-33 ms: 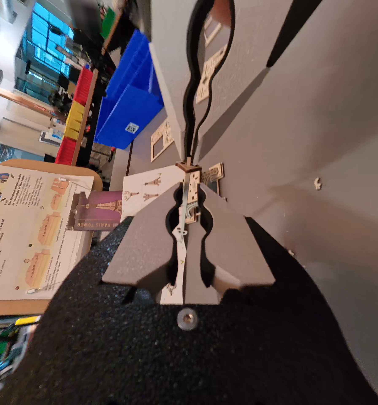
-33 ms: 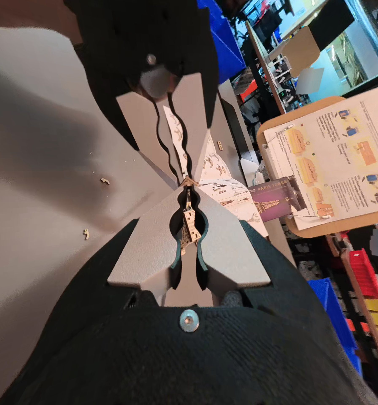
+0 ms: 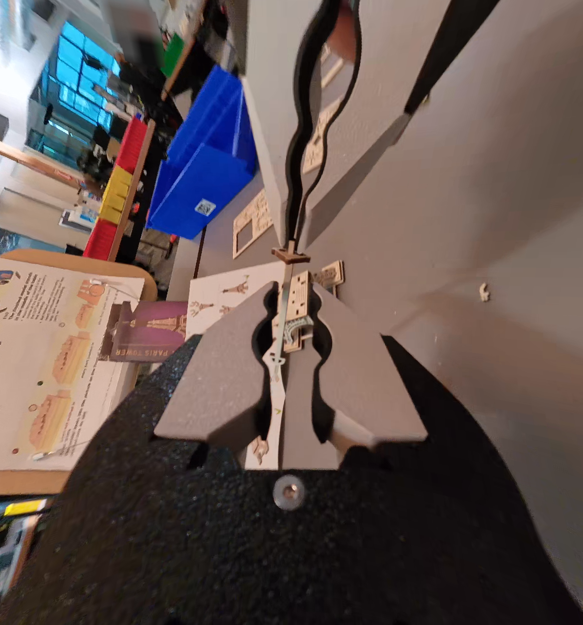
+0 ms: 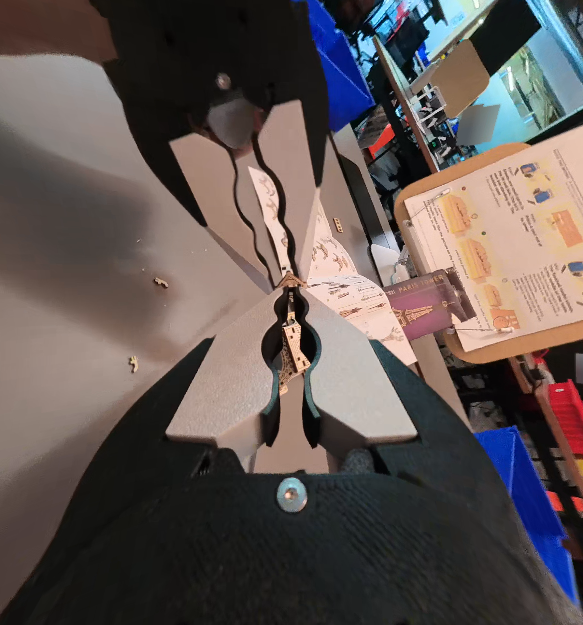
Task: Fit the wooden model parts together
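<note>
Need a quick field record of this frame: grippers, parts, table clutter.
left gripper: shut on wooden tower section
right gripper: shut on small square wooden piece
contact: square piece sits at the tower section's tip, tip to tip between both grippers
table: grey, with wood scraps, instruction sheet, purple box
background: blue bin

Your wooden tower section is a pale laser-cut piece with slots and lattice arches, held off the grey table and seen edge-on along its length. A small square wooden platform sits at its far tip, crosswise to it; in the right wrist view the same platform shows at the tower section's far end.
</note>
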`<state>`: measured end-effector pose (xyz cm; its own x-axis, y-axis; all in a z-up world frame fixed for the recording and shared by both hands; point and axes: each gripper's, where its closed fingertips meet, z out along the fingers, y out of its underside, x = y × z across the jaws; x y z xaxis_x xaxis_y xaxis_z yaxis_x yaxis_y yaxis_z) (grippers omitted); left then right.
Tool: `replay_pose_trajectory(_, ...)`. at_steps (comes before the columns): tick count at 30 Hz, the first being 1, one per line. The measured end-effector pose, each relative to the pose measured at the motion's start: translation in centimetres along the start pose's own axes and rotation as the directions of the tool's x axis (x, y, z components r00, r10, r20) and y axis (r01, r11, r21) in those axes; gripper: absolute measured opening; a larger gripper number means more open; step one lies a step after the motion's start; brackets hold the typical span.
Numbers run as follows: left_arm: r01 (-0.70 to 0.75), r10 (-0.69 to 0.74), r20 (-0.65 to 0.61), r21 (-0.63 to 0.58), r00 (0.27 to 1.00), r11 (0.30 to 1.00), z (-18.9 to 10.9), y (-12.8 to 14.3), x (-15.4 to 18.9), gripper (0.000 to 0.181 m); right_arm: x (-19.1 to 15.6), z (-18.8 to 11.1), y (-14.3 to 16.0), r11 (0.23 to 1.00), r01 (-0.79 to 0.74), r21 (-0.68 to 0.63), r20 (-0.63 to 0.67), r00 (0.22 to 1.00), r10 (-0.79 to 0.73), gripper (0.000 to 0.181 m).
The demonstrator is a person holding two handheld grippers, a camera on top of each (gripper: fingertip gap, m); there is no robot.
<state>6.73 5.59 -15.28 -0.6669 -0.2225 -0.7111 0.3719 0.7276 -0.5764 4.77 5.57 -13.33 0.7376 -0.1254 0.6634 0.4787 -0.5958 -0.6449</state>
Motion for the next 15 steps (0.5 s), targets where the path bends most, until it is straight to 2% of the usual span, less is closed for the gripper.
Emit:
replay_pose_trajectory(4,0.057,-0.056,-0.010,0.148,0.998,0.987,-1.0,-1.6,-0.4,0.022,0.6,-0.6,-0.4,0.989,-0.111,0.101,0.005,0.994,0.111,0.000)
replay_pose_trajectory(7,0.074,-0.067,-0.046,0.195,0.997,0.978,-1.2,-2.3,0.1,0.029,0.6,-0.9,-1.0,0.970,-0.167,0.175,0.028,0.986,0.165,0.000)
replay_pose_trajectory(11,0.044,-0.042,-0.016,0.200,0.999,0.979,-1.2,-2.9,0.1,0.037,0.1,-0.6,-0.8,0.972,-0.163,0.166,0.042,0.986,0.158,0.000)
replay_pose_trajectory(15,-0.027,0.027,0.001,0.133,1.000,0.991,-0.8,-2.5,0.5,0.037,-0.3,-0.3,-0.9,0.979,-0.139,0.148,0.053,0.990,0.132,0.000)
